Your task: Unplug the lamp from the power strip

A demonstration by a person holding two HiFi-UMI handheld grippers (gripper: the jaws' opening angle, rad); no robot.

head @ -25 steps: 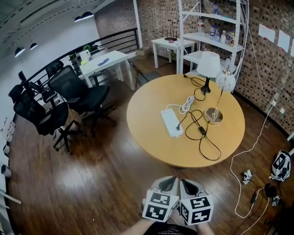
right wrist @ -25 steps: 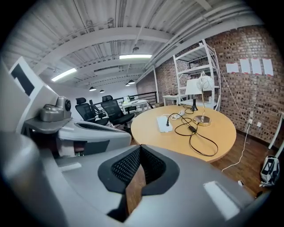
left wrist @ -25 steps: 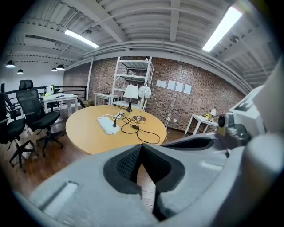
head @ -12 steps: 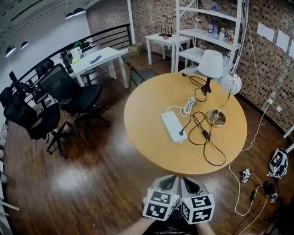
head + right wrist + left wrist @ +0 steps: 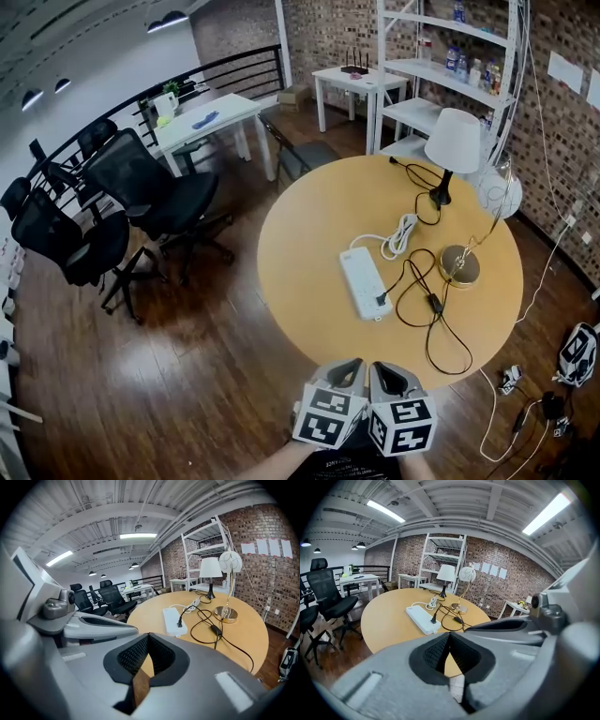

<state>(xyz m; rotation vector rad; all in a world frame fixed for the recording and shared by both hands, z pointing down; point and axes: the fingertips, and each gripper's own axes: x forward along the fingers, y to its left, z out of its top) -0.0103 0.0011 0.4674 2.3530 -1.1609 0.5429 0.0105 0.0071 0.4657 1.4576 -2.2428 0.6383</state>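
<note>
A white power strip (image 5: 366, 281) lies on the round wooden table (image 5: 309, 234), with a black plug (image 5: 382, 299) in its near end. The plug's black cord (image 5: 436, 323) loops past an inline switch to a gold-based lamp (image 5: 459, 265) with a globe head. A second lamp with a white shade (image 5: 453, 141) stands farther back. My left gripper (image 5: 351, 366) and right gripper (image 5: 378, 369) hang side by side off the table's near edge, both shut and empty. The strip (image 5: 423, 619) shows beyond the left gripper (image 5: 449, 634), and the strip (image 5: 174, 620) lies ahead of the right gripper (image 5: 149, 635).
Black office chairs (image 5: 150, 183) stand left of the table on the wooden floor. White desks (image 5: 211, 122) and a metal shelf (image 5: 441, 56) stand behind it against the brick wall. Loose cables and a bag (image 5: 574, 354) lie on the floor at the right.
The view has shifted: the table now sits lower and closer to the grippers. Both grippers stay shut, side by side at the bottom of the head view.
</note>
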